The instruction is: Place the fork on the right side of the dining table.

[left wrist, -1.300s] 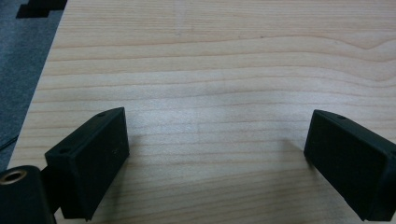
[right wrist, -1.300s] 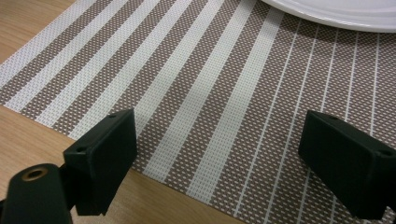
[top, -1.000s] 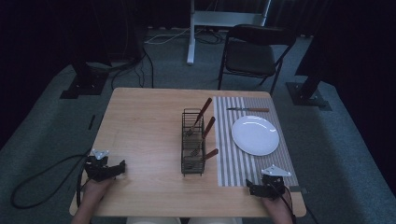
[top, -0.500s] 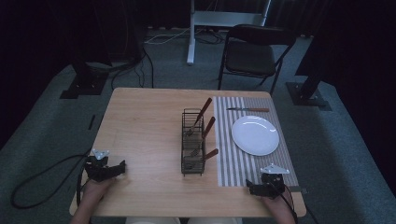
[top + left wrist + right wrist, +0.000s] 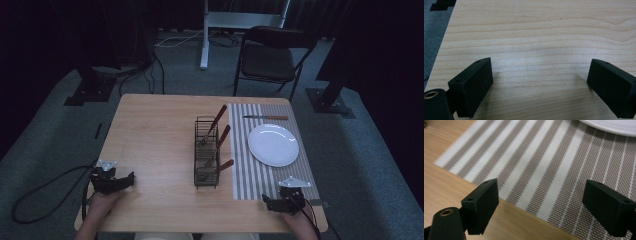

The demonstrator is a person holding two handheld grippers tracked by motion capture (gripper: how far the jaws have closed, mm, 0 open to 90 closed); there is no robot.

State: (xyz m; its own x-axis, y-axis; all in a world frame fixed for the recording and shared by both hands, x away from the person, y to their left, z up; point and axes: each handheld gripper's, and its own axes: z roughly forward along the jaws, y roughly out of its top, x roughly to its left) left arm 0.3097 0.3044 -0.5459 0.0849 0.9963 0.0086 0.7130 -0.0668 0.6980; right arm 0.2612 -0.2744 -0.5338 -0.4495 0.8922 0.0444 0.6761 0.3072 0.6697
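A black wire caddy [image 5: 207,152] stands mid-table with three brown-handled utensils [image 5: 223,135] leaning out of it. To its right lies a striped placemat [image 5: 252,175] bearing a white plate [image 5: 273,145] and, at its far end, a brown-handled knife [image 5: 265,117]. My left gripper [image 5: 131,179] rests at the near left corner, open over bare wood [image 5: 541,50]. My right gripper [image 5: 265,201] sits at the near right, open, above the placemat's near edge [image 5: 544,177], with the plate's rim [image 5: 614,126] ahead of it.
The wooden table [image 5: 155,135] has bare room on its left half. A folding chair [image 5: 272,57] stands beyond the far edge, with stand bases and cables on the grey carpet around it. A cable [image 5: 40,190] trails off the left gripper.
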